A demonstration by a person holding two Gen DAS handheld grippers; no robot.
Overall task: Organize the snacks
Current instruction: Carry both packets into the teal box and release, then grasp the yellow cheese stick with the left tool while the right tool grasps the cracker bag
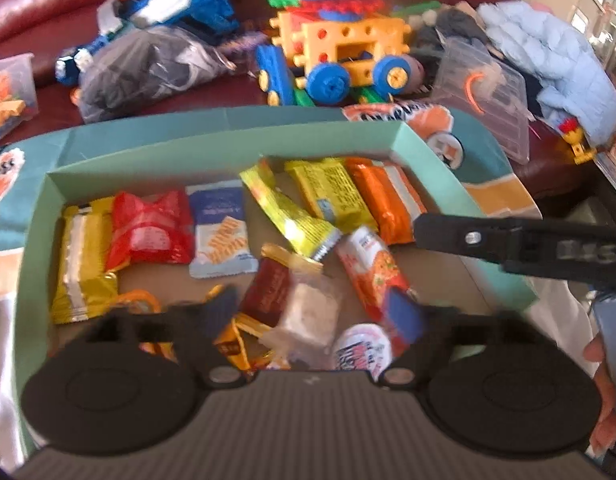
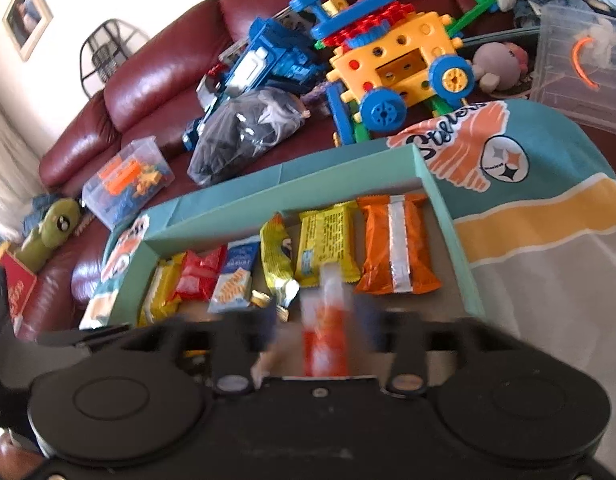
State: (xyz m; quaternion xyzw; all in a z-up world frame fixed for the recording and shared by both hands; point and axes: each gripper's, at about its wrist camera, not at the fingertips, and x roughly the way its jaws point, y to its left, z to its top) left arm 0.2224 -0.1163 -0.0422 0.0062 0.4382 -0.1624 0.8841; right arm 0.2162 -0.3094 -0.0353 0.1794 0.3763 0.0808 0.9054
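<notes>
**Snack packets in a teal box — fingers wide on both sides**

Light, crinkly, slippery stuff by the look of it, lying loose in the teal cardboard box [image 1: 403, 136]. From the left: yellow-and-silver wafer packet [image 1: 86, 258], puffy red packet [image 1: 150, 226], flat blue-and-white cracker packet [image 1: 222, 232], long yellow packet [image 1: 288, 210], yellow bar [image 1: 329, 192], orange packet [image 1: 381, 200]. Soft foil — likely to crush or slide if pinched across the bulge; best taken across the narrow width, or by a crimped end seam.

Left gripper [image 1: 323, 312]: fingers spread wide, holding nothing, poised over a brown packet [image 1: 268, 288] and a clear-wrapped whitish sweet [image 1: 308, 312], with a round lidded cup [image 1: 361, 346] just beside.

Right gripper [image 2: 319, 320]: fingers spread well apart, either side of the orange-and-white bar [image 2: 325, 336], pads not pressing on it as far as the blur allows — bar apparently loose in the box, not held.
</notes>
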